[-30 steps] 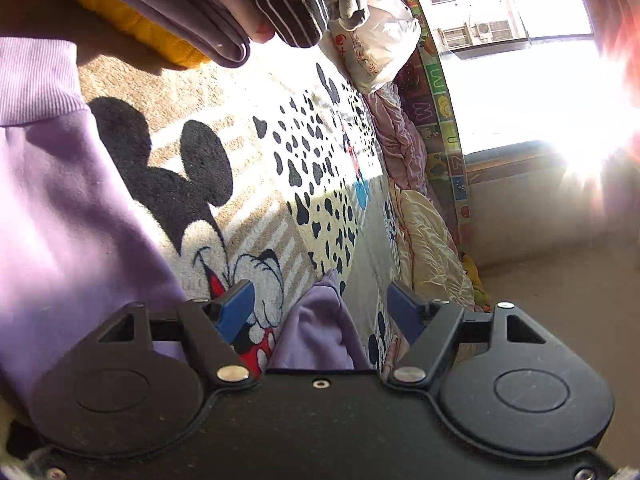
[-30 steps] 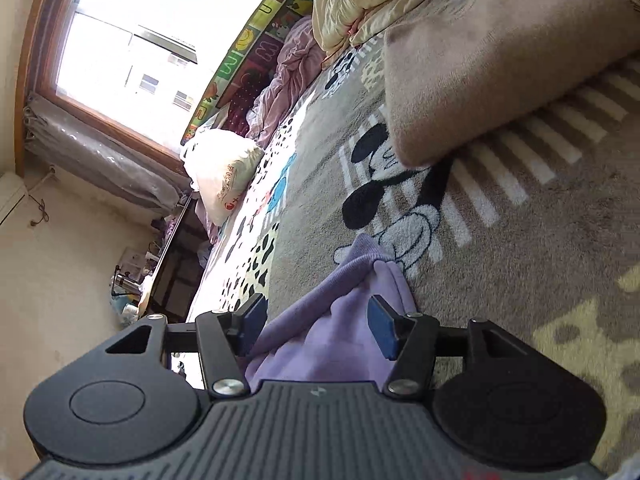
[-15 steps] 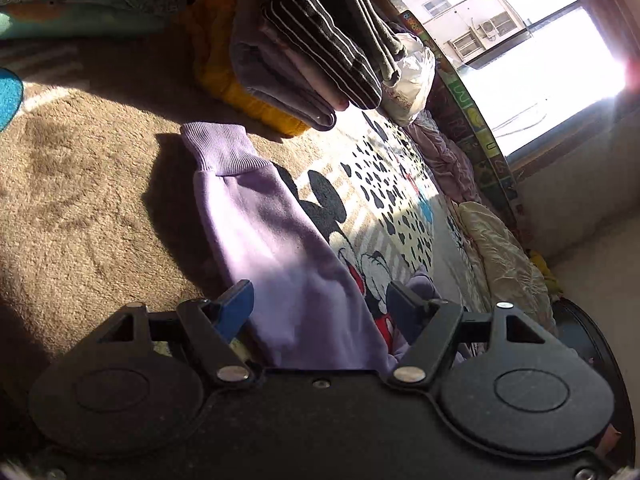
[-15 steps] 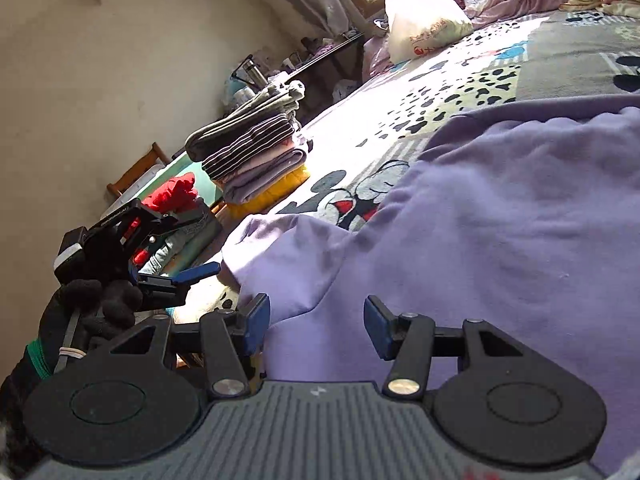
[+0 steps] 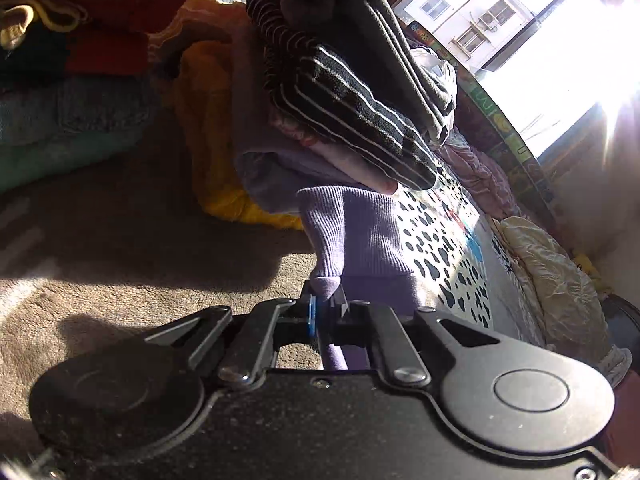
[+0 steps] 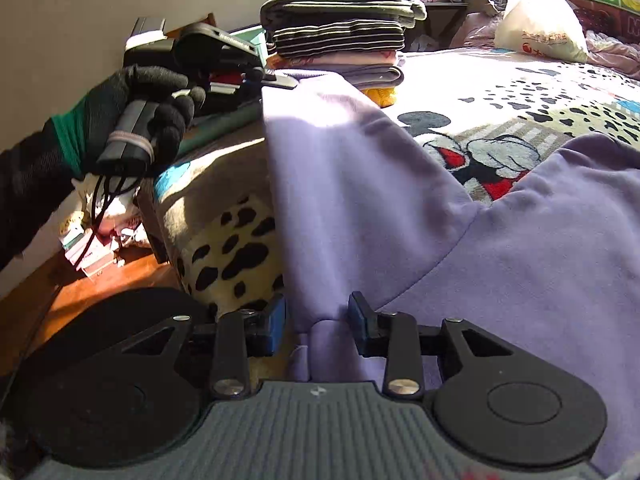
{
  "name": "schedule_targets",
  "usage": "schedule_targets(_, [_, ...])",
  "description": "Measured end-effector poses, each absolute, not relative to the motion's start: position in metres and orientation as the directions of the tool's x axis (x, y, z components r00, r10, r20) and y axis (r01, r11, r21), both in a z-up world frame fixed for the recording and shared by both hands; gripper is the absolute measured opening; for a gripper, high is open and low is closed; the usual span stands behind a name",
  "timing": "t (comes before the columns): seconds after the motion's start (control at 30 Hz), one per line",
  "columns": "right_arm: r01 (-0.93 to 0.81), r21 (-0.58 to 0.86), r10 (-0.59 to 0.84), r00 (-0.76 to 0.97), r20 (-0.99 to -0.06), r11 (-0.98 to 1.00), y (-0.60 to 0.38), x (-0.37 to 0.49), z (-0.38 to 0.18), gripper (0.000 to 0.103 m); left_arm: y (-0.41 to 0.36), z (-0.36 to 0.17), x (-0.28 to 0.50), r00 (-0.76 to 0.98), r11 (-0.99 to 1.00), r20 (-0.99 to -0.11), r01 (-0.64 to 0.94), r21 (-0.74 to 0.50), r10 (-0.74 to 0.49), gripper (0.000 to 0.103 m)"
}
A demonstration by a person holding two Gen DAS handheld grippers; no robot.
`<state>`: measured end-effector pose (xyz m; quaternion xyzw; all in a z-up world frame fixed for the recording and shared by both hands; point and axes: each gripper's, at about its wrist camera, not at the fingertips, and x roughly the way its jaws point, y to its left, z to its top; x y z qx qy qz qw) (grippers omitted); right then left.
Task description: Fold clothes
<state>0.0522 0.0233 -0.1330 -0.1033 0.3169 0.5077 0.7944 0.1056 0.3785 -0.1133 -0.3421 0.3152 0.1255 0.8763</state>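
The left gripper (image 5: 325,307) had its jaws pinched on the purple sweatshirt's (image 6: 500,264) ribbed cuff (image 5: 356,232); the right gripper (image 6: 317,322) straddled the sleeve root, jaws wide. The sweatshirt lay spread on the bed (image 6: 520,92), unfolded, beside a folded stack (image 6: 340,36). No writing was legible.

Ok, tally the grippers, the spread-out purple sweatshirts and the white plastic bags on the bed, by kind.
Black two-finger grippers: 2, left gripper and right gripper
Spread-out purple fleece sweatshirt: 1
White plastic bag: 1
Total: 4
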Motion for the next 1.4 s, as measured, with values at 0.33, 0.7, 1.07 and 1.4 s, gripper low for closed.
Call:
schedule_targets(0.33, [-0.884,0.031,0.750,0.378,-0.543,0.467,0.010,0.009,-0.115,0.041,0.350,-0.094,0.042,0.866,0.733,-0.499,-0.360,-0.577,0.031,0.047])
schedule_targets(0.7, [-0.765,0.293,0.776,0.392,-0.494,0.574,-0.063,-0.006,-0.102,0.049,0.204,-0.074,0.033,0.797,0.843,-0.525,-0.038,-0.537,-0.298,0.051])
schedule_targets(1.07, [0.045,0.756,0.466,0.763,-0.448,0.653,-0.324,-0.006,-0.136,0.054,0.027,-0.107,0.040,0.624,0.828,-0.571,0.248,-0.502,-0.533,0.053])
schedule_targets(1.4, [0.134,0.769,0.404,0.788,-0.465,0.625,-0.347,0.000,-0.175,0.054,-0.053,-0.114,0.012,0.622,0.862,-0.614,0.458,-0.220,-0.487,0.053])
